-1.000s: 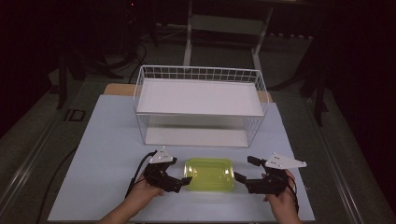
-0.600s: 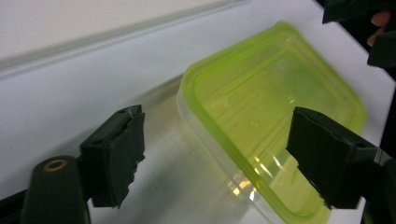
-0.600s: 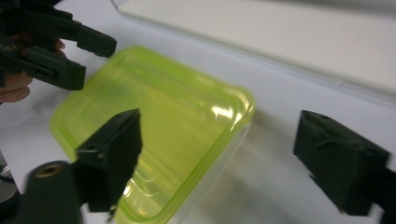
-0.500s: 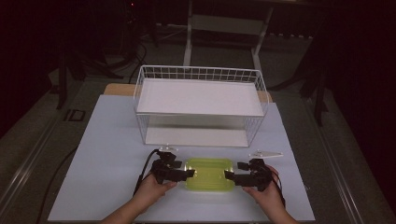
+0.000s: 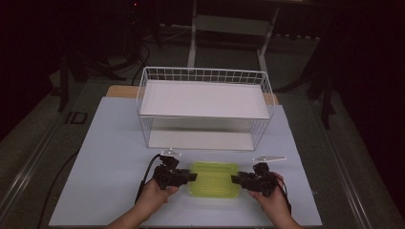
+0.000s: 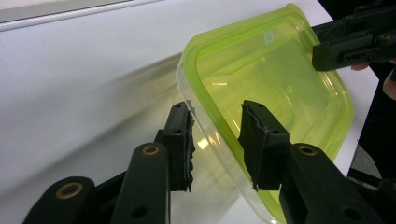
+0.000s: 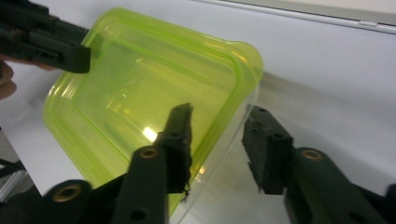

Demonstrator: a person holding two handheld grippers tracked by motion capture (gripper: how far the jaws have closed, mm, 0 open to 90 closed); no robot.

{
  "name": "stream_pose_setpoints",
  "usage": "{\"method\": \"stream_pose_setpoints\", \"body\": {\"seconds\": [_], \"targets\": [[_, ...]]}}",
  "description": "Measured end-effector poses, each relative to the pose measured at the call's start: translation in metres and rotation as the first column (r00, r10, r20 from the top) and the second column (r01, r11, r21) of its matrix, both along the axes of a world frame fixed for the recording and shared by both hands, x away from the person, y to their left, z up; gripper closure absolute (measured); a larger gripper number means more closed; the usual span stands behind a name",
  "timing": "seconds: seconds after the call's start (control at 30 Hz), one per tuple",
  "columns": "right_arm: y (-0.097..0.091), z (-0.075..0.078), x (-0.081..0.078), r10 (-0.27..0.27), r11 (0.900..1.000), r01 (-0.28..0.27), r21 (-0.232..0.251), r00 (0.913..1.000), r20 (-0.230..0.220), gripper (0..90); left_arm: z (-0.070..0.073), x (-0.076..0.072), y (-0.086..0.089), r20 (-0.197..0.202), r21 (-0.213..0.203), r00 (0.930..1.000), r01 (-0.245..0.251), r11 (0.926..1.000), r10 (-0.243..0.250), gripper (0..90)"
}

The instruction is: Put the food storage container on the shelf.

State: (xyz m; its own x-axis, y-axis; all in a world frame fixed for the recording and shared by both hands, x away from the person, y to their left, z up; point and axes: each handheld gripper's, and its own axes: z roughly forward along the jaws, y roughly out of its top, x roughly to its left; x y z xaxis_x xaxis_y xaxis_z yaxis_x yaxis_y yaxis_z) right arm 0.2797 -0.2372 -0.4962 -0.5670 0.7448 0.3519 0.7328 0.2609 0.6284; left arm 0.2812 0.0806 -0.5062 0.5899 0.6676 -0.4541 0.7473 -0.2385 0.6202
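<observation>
**Two black handheld grippers, bare forearms**

The left gripper [image 5: 190,177] and right gripper [image 5: 237,179] are black all over, each built of flat jointed links. Brass-coloured rivets sit in the links just behind the fingers [image 6: 181,140], whose inner faces carry rough, ragged black pads. A grey three-cornered plate [image 5: 270,158] stands above each body, behind the fingers. A black cable [image 5: 146,174] trails back from the left one. The forearms [image 5: 125,220] show no sleeves.
</observation>
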Motion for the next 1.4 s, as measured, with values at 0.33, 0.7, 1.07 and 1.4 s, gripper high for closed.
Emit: {"method": "stream_pose_setpoints", "body": {"seconds": [0.33,0.7,1.07,1.4], "targets": [[0.000,0.006,-0.007,-0.002,0.9999,0.002,0.011,0.9999,0.013,69.3,0.005,-0.012,0.000,0.004,-0.002,1.0000,-0.001,1.0000,0.001,69.7],[-0.002,0.010,-0.015,-0.006,0.9987,0.007,0.051,0.9998,-0.020,73.9,0.010,-0.023,-0.002,0.009,0.002,0.9997,-0.021,0.9998,0.021,74.3],[-0.003,0.016,-0.019,-0.033,0.9972,0.033,0.067,0.9994,0.001,78.3,0.013,-0.030,0.000,0.038,-0.023,0.9986,-0.037,0.9991,0.038,79.7],[0.003,0.038,-0.010,-0.042,0.9953,0.035,0.090,0.9964,0.074,78.4,0.038,-0.020,0.011,0.129,-0.070,0.9894,-0.057,0.9959,0.066,80.6]]}}
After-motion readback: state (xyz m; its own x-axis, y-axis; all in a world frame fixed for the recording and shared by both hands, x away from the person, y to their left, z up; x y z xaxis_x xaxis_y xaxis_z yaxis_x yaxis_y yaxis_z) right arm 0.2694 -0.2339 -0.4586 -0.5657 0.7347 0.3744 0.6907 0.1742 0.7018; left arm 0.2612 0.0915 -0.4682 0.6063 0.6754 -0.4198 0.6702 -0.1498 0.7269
